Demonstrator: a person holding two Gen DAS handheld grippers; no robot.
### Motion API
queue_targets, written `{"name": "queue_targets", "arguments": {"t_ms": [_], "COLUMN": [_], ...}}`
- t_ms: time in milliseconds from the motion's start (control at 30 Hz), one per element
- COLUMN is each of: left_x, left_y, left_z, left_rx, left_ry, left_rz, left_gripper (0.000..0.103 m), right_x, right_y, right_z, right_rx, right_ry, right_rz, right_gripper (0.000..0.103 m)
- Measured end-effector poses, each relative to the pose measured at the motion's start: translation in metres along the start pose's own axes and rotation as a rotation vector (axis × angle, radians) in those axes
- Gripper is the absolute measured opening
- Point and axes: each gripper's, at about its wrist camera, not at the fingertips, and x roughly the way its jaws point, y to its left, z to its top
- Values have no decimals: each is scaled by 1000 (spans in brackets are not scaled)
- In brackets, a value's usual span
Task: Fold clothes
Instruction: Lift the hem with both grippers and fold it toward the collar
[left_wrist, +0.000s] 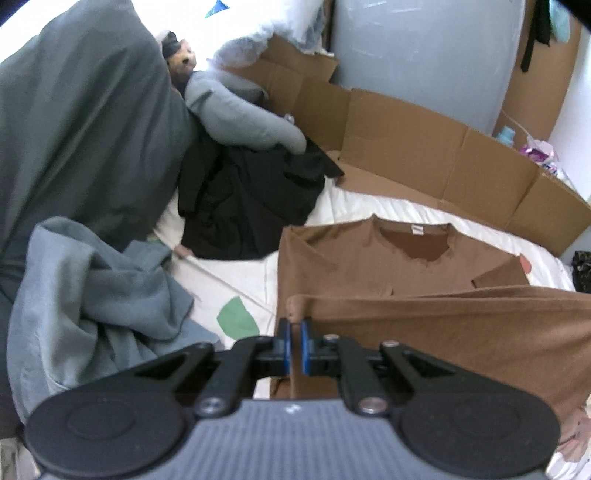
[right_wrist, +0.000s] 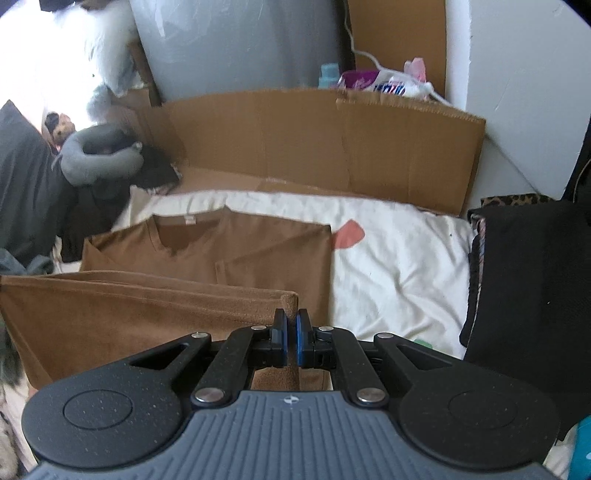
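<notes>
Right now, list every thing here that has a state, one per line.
Brown shirt: collar end flat with sleeves folded in, hem end lifted.
Left gripper: shut on the shirt's hem corner.
Right gripper: shut on the other hem corner.
Black garment: crumpled, unfolded.
Grey blanket: bunched up.
Dark stack: folded.
Cardboard: opened out, standing behind the bed.

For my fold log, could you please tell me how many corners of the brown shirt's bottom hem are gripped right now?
2. The left gripper pinches the left hem corner of the brown shirt; the right gripper pinches the right one. The hem is lifted between them; neither view hides a corner.
</notes>
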Motion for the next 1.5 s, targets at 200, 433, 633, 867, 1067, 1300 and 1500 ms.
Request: {"name": "queue_targets", "arguments": {"t_ms": [200, 433, 633, 867, 1067, 1300, 1500], "left_x": [-17, -13, 10, 49, 87, 133, 166], "left_y": [0, -3, -4, 1, 0, 0, 0], "left_z": [18, 39, 52, 65, 73, 84, 95], "left_rx": [12, 7, -1, 0, 23, 29, 30], "left_ry": [-26, -42, -49, -36, -17, 7, 19], "left_rz": [2, 6, 3, 5, -10, 8, 18], "left_gripper": [6, 6, 6, 6, 5, 5, 5], "right_x": [-13, -15, 6, 43, 85, 133, 168], "right_y": [3, 10, 15, 13, 9, 2, 0], "right_z": [18, 41, 57, 77, 90, 103, 112], "right_rx": [2, -20, -52, -44, -69, -87, -77], "right_ry": [-44, -67, -55, -36, 0, 30, 54], "right_rz": [14, 24, 17, 1, -15, -36, -48], "right_gripper": [2, 2, 2, 2, 2, 2, 2]}}
